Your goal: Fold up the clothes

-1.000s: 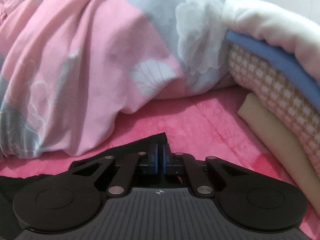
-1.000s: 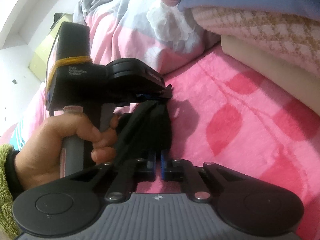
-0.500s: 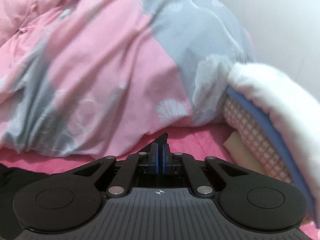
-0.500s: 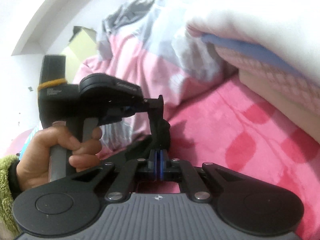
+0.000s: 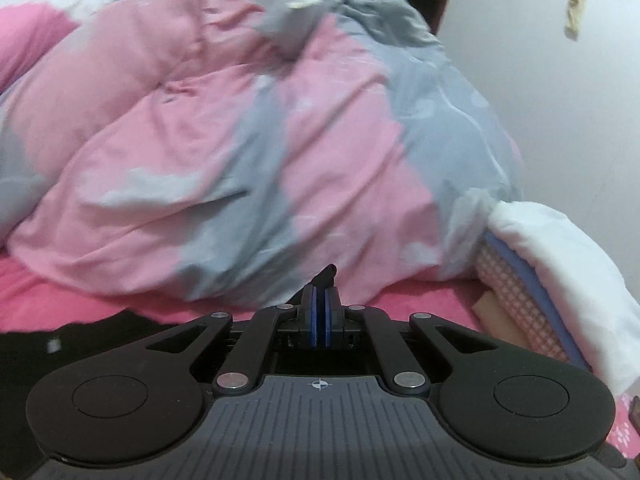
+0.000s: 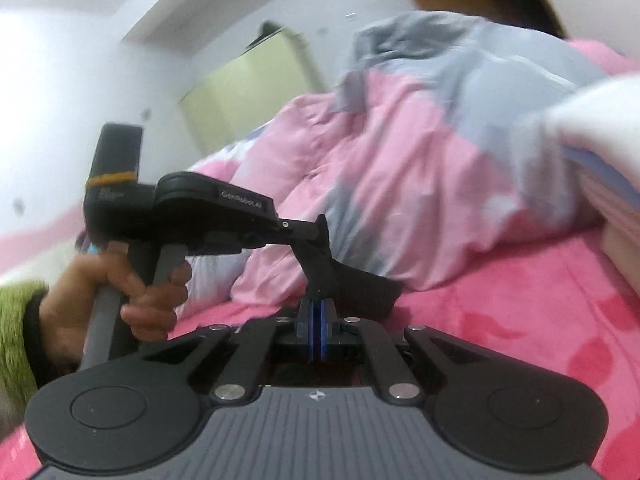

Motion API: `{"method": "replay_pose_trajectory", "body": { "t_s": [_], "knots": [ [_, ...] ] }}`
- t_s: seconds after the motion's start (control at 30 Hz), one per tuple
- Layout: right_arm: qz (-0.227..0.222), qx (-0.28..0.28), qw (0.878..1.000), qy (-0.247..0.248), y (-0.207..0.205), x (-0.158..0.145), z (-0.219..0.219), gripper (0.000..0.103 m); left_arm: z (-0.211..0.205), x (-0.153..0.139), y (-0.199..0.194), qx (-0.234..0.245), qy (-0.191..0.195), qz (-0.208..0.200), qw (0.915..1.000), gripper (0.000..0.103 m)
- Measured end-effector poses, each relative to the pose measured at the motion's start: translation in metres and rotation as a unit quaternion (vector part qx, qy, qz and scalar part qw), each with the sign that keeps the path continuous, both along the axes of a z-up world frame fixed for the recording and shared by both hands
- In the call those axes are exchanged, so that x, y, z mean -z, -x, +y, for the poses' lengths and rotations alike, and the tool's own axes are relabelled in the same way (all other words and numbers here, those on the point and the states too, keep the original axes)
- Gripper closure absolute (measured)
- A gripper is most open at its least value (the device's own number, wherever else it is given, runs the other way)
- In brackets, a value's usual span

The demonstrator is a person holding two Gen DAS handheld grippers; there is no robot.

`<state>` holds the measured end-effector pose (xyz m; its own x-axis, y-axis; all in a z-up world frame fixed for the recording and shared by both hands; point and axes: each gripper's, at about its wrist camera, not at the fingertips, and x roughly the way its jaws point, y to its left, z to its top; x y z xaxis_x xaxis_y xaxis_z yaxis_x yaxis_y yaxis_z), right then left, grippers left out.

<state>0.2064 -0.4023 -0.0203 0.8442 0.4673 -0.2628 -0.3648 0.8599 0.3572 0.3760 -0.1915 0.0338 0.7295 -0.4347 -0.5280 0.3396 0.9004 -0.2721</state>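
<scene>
Now 2 tools clamped: left tool (image 5: 320,312), right tool (image 6: 317,320) pinching black garment (image 6: 360,288).

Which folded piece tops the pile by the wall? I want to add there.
The fluffy white fleece piece lies on top; under it come a thin blue layer, then pink-checked fabric.

The puffy quilt (image 5: 248,152) is pale pink with grey-blue patches and faint white flower prints. The plush bed cover (image 6: 500,312) is hot pink with darker red blotches. The limp black garment (image 6: 356,286) is plain. The folded stack (image 5: 540,292) shows white fleece, a blue layer, pink-and-cream check and beige. The fuzzy sleeve (image 6: 16,328) is lime green.
</scene>
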Motion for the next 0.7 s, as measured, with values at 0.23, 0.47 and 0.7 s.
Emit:
{"method": "replay_pose_trajectory", "body": {
  "t_s": [0.23, 0.47, 0.7],
  "knots": [
    [0.000, -0.073, 0.993, 0.095, 0.003, -0.005, 0.067, 0.101, 0.066, 0.020, 0.012, -0.022, 0.026, 0.031, 0.9989, 0.102],
    [0.061, -0.119, 0.977, 0.165, -0.006, 0.011, 0.115, 0.097, 0.112, 0.058, -0.001, -0.053, 0.032, 0.128, 0.9898, 0.098],
    [0.114, -0.092, 0.986, 0.076, -0.004, 0.007, 0.079, 0.092, 0.182, -0.009, 0.021, -0.102, 0.045, 0.076, 0.9908, 0.096]
  ]
}}
